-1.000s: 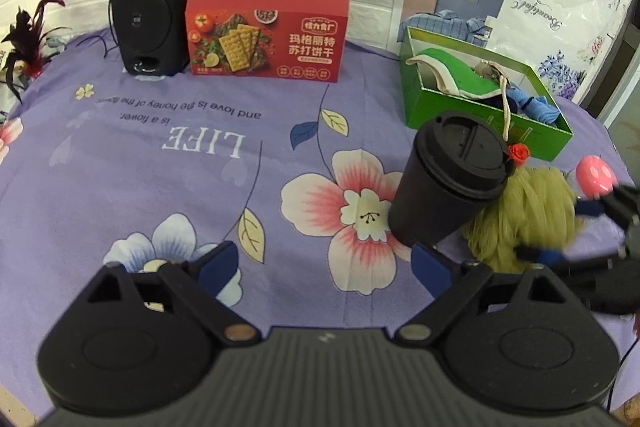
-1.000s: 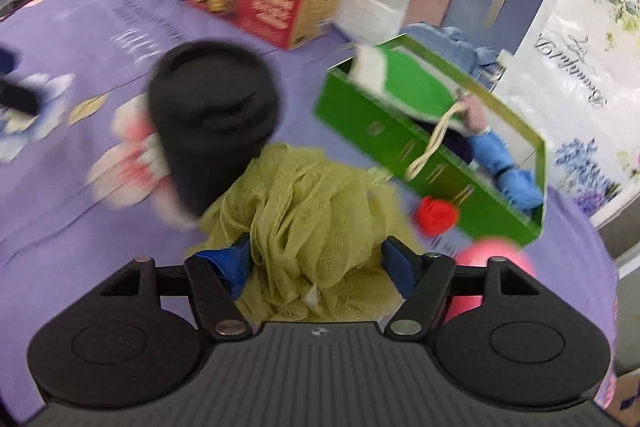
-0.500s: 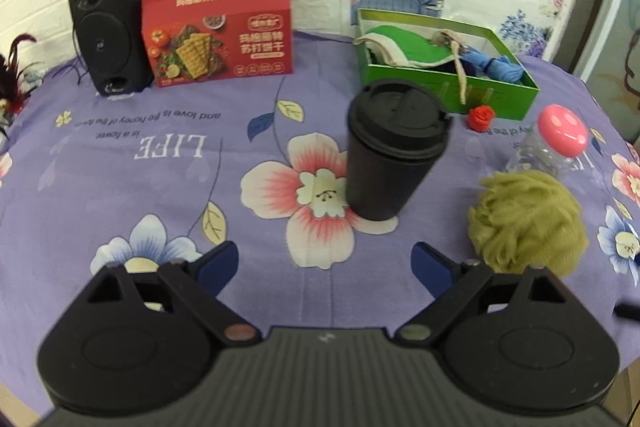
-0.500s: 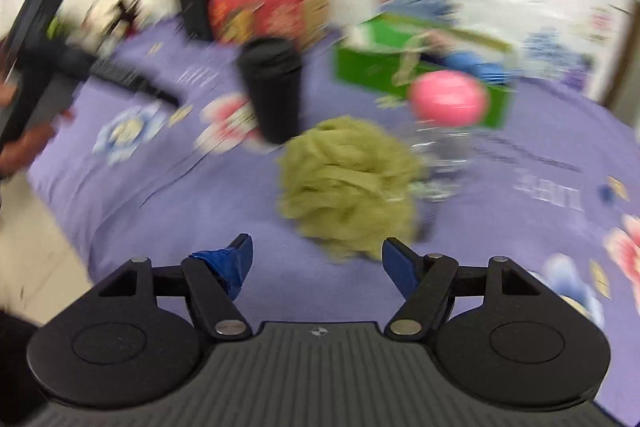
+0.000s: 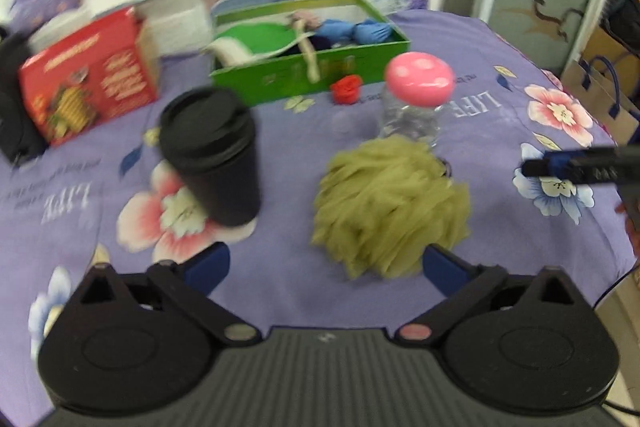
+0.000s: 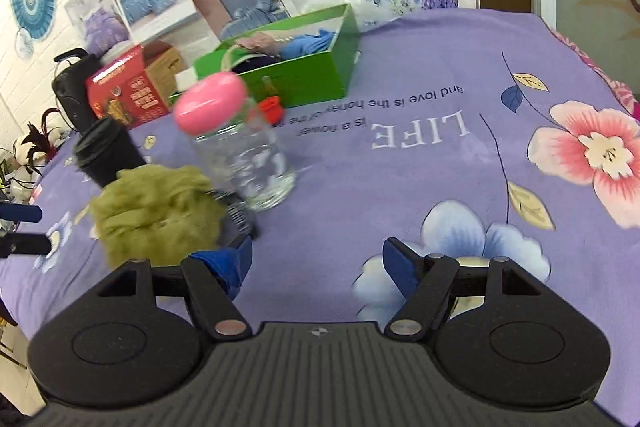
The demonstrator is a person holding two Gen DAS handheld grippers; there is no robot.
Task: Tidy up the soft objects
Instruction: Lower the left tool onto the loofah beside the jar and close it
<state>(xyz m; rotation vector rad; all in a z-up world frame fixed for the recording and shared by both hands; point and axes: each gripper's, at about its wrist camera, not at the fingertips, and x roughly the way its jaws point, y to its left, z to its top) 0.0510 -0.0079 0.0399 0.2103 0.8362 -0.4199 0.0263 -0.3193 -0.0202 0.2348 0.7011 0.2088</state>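
One green loofah (image 5: pixel 390 205) lies on the table (image 5: pixel 500 39) near its front edge, touching a jar (image 5: pixel 414 107), a cup (image 5: pixel 212 155) to its left. Left gripper (image 5: pixel 326 267) gapes empty before it; right gripper (image 6: pixel 316 267), also spread, hovers over bare cloth nearer the right edge.

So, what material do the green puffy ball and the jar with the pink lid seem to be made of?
The green puffy ball looks like gathered nylon-type mesh, matte olive: it shows many thin ruffled folds, like a bath sponge. The jar looks like clear glass or hard plastic, glossy; the cloth pattern shows through it. I cannot tell which. Its pink lid seems smooth plastic, with a soft shine.
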